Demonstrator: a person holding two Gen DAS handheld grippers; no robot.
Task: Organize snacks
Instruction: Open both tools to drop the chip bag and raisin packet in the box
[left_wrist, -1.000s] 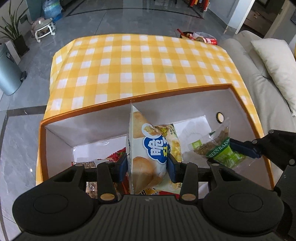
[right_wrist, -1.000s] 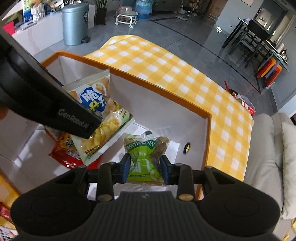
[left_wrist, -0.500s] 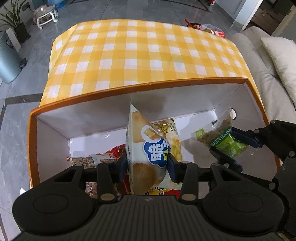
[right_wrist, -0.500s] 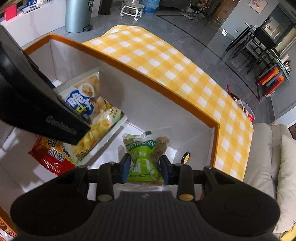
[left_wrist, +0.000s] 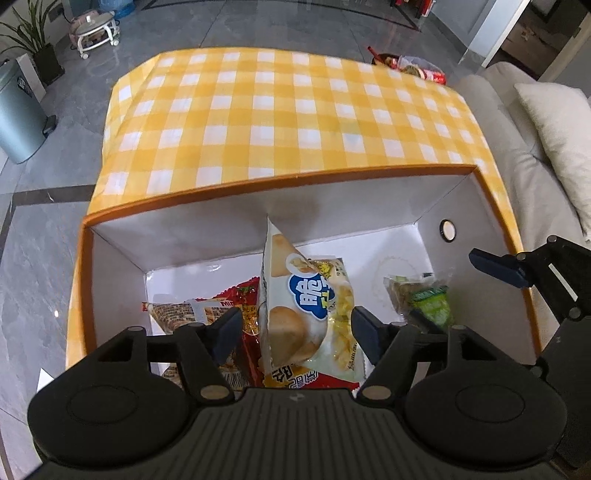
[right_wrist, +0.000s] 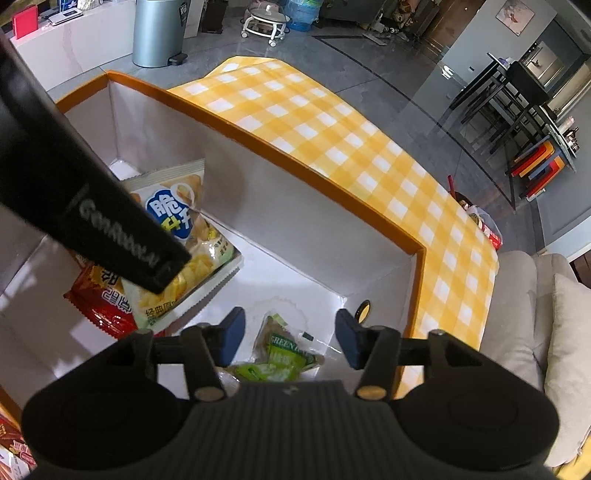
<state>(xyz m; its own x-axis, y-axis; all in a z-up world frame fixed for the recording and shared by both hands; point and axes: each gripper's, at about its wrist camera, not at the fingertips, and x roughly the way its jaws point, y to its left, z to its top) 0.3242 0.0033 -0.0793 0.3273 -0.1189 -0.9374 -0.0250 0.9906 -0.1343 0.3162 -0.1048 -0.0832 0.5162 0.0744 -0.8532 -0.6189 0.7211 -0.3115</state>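
Observation:
An orange-rimmed white box (left_wrist: 280, 177) (right_wrist: 280, 147) stands on the yellow checked table. My left gripper (left_wrist: 295, 330) is open above the box, and the white chip bag (left_wrist: 295, 306) (right_wrist: 173, 210) stands between its spread fingers, resting on other snacks. My right gripper (right_wrist: 286, 338) is open over the box's right end. The green raisin bag (right_wrist: 284, 360) (left_wrist: 424, 299) lies loose on the box floor below it.
A red snack bag (left_wrist: 247, 321) (right_wrist: 107, 299), a yellow-green chip bag (right_wrist: 192, 273) and a biscuit pack (left_wrist: 184, 314) lie in the box. The left gripper's body (right_wrist: 92, 199) crosses the right wrist view. A beige sofa (left_wrist: 524, 177) borders the table's right side.
Both grippers have opened. The chip bag dropped onto the snacks in the box and the raisin bag fell to the box floor.

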